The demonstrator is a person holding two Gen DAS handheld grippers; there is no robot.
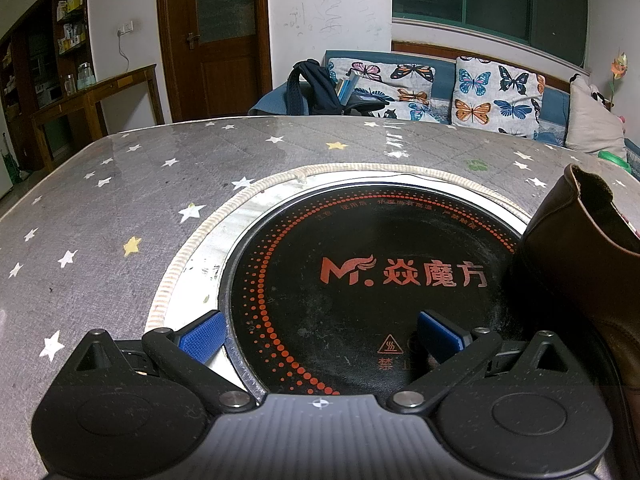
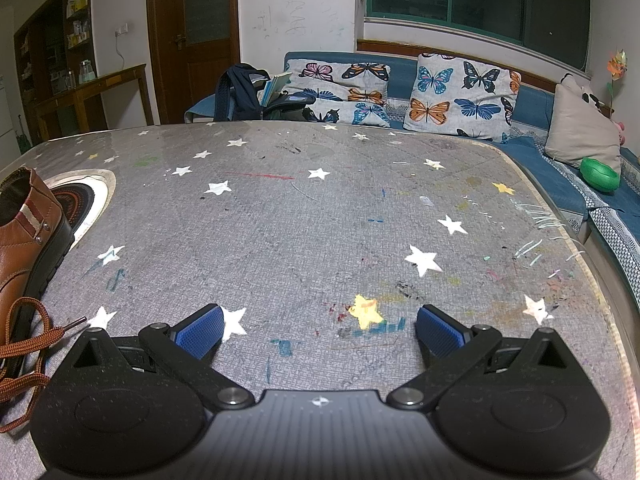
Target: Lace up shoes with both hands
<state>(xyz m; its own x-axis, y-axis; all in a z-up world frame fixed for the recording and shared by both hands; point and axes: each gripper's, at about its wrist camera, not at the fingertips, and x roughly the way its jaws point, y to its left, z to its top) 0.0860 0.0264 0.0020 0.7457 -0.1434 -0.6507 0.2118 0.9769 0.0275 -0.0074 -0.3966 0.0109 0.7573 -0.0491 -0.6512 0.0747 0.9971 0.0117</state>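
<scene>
Left wrist view: left gripper (image 1: 320, 334) low over the desk (image 1: 120, 216), blue fingers (image 1: 202, 336) wide apart, holding nothing. Between them lies the round black cooktop (image 1: 360, 272) set into the desk, ringed by a pale rim. Brown shoe (image 1: 588, 264) stands at the right edge of frame, heel collar up, partly over the cooktop, just beside the right finger but not touching it. Desk left of the cooktop is open out to its far and left edges.

Right wrist view: right gripper (image 2: 318, 332) also low, fingers (image 2: 438, 334) spread, empty. Shoe (image 2: 28, 240) sits at far left by the cooktop (image 2: 76, 200); its brown lace (image 2: 28, 344) trails loose on the desk (image 2: 320, 220), tip near the left finger, apart from it. Wide bare star-print surface ahead and to the right; the desk's rounded right edge runs close to a blue sofa (image 2: 560, 188) with cushions (image 2: 460, 96).
</scene>
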